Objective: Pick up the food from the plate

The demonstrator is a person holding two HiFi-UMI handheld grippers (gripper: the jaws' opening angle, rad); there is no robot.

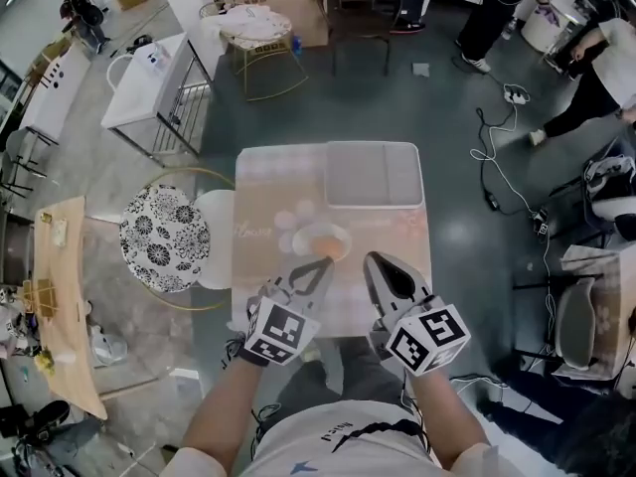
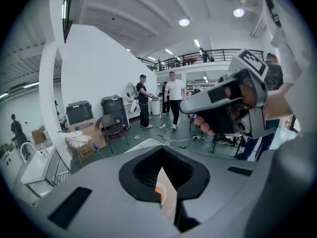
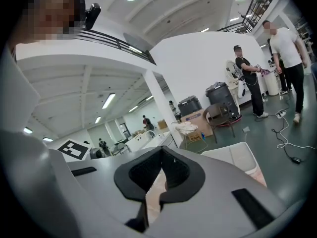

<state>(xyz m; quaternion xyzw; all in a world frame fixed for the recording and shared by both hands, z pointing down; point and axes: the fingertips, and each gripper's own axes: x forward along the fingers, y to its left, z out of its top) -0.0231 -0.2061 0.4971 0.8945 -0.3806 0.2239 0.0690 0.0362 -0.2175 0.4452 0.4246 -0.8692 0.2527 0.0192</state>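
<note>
A pale round plate [image 1: 310, 237] sits mid-table on the pinkish tablecloth, with an orange piece of food [image 1: 334, 245] on its near right side. My left gripper [image 1: 327, 261] is shut, its tips at the plate's near rim just beside the food; nothing shows between them. In the left gripper view my left gripper [image 2: 162, 168] shows a sliver of the orange food [image 2: 158, 191] through its slit. My right gripper [image 1: 376, 262] hovers just right of the plate, shut and holding nothing. In the right gripper view my right gripper [image 3: 159, 168] has only tablecloth behind its jaws.
A shallow grey-white tray [image 1: 375, 174] lies at the table's far right corner. A patterned round stool [image 1: 165, 238] stands left of the table [image 1: 268, 182]. Cables [image 1: 497, 157] run over the floor to the right. People stand around the room's edges.
</note>
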